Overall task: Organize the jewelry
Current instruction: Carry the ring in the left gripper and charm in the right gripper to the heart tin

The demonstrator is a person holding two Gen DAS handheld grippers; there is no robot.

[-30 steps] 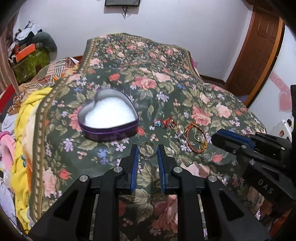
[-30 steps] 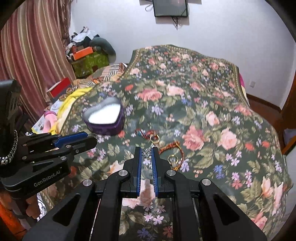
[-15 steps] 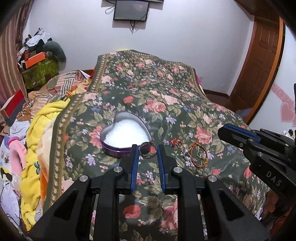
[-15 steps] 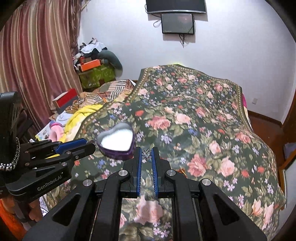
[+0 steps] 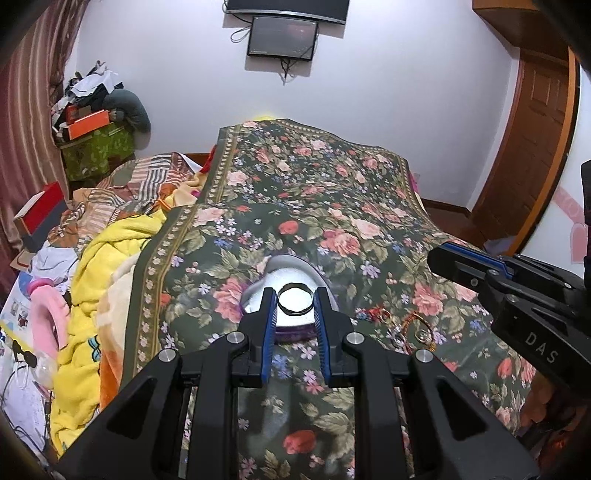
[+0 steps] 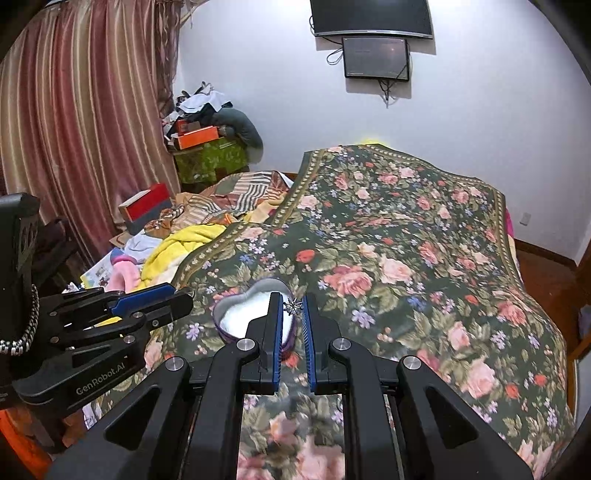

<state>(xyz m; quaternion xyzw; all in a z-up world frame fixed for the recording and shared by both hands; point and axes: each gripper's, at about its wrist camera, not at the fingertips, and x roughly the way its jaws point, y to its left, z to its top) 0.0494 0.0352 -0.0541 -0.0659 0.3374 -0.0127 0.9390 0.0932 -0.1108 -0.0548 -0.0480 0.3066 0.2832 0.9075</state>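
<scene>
My left gripper (image 5: 294,300) is shut on a metal ring (image 5: 295,292) and holds it in the air over the heart-shaped purple tin (image 5: 258,295) with its white lining. My right gripper (image 6: 292,305) is shut on a small silver star-shaped pendant (image 6: 293,306), held above the right edge of the same tin (image 6: 236,314). On the floral bedspread right of the tin lie a red and blue beaded piece (image 5: 373,314) and an orange bracelet (image 5: 419,328) with small rings. The right gripper also shows in the left wrist view (image 5: 480,269), the left one in the right wrist view (image 6: 147,302).
A floral bedspread (image 5: 332,221) covers the bed. A yellow blanket (image 5: 107,266) and loose clothes lie at its left edge. Boxes and a green container (image 6: 210,158) stand by the curtain. A wooden door (image 5: 535,147) is at the right, a screen (image 5: 282,35) on the wall.
Both grippers have risen from the bedspread with their pieces and moved over the heart-shaped tin. The jewelry pile now lies lower right of the left gripper.
</scene>
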